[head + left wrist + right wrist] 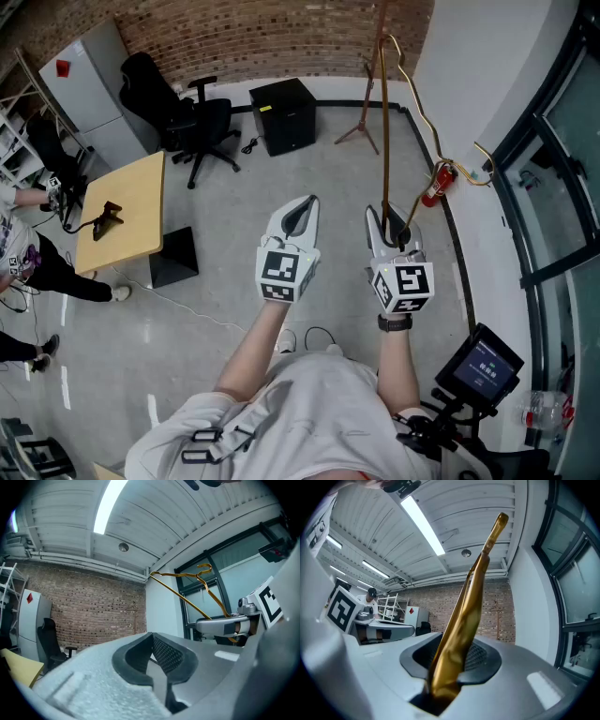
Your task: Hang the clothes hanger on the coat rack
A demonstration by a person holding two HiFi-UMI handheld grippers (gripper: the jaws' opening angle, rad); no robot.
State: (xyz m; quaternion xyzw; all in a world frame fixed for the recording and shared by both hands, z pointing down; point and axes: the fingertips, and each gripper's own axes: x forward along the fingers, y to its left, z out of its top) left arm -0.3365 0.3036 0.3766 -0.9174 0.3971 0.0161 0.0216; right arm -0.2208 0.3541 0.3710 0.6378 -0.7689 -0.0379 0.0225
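Fingers (pixel 133 660) of the left gripper (pixel 300 217) sit pressed together on nothing, which its own view settles. The right gripper (pixel 400 236) pinches the gold clothes hanger (pixel 385 169). Its view gives only a blurred gold bar rising from between the pads, while the head view shows the whole wire frame held out in front. The hanger is well apart from the coat rack (pixel 366 117) over by the brick wall (pixel 281 37). The rack's top is cut off in the head view, and it is tiny and faint in the left gripper view.
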